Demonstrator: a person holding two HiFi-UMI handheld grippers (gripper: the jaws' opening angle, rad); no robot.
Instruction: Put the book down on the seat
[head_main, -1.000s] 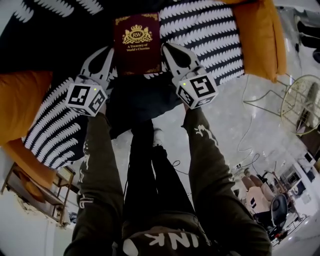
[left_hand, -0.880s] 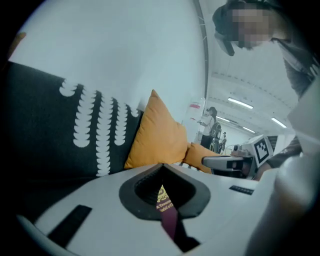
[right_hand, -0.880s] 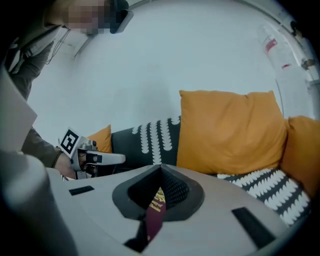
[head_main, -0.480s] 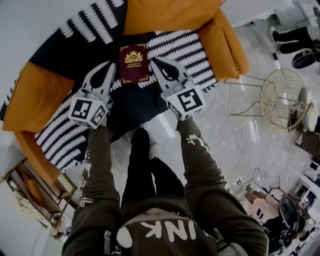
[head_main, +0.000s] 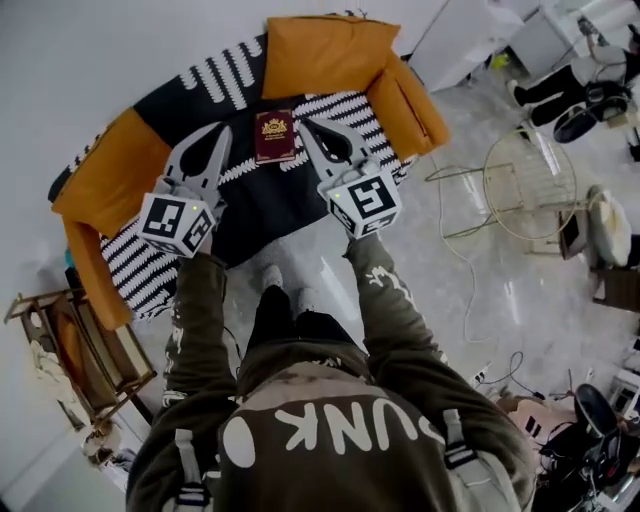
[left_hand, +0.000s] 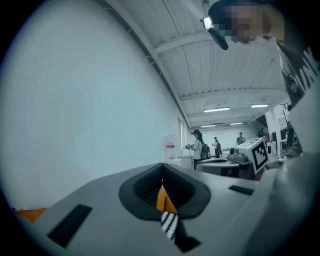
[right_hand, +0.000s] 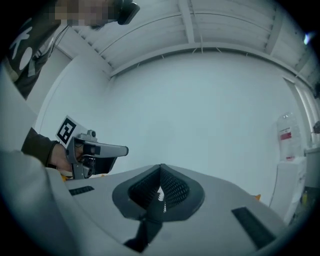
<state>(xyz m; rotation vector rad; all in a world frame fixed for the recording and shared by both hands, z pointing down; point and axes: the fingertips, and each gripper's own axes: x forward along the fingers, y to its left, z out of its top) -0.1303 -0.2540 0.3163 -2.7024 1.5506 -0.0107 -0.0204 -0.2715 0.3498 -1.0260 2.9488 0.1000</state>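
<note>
A dark red book (head_main: 274, 137) with a gold crest lies flat on the seat of an orange armchair (head_main: 318, 52). A black and white patterned throw (head_main: 250, 205) covers that seat. My left gripper (head_main: 224, 131) hovers just left of the book, shut and empty. My right gripper (head_main: 304, 124) hovers just right of it, also shut and empty. Neither touches the book. In the left gripper view the left gripper (left_hand: 161, 175) has its jaws pressed together, and a sliver of orange chair and striped throw shows under them. In the right gripper view the right gripper (right_hand: 160, 169) also has its jaws together.
A round wire side table (head_main: 531, 182) stands on the pale floor to the right, with cables (head_main: 462, 268) trailing near it. A wooden rack (head_main: 78, 350) sits at the lower left. A person's legs (head_main: 555, 88) show at the top right. Distant people (left_hand: 201, 147) stand in the hall.
The view has pulled up and back, so the chair looks smaller and whole. Both grippers have drawn back from the book, which stays on the seat.
</note>
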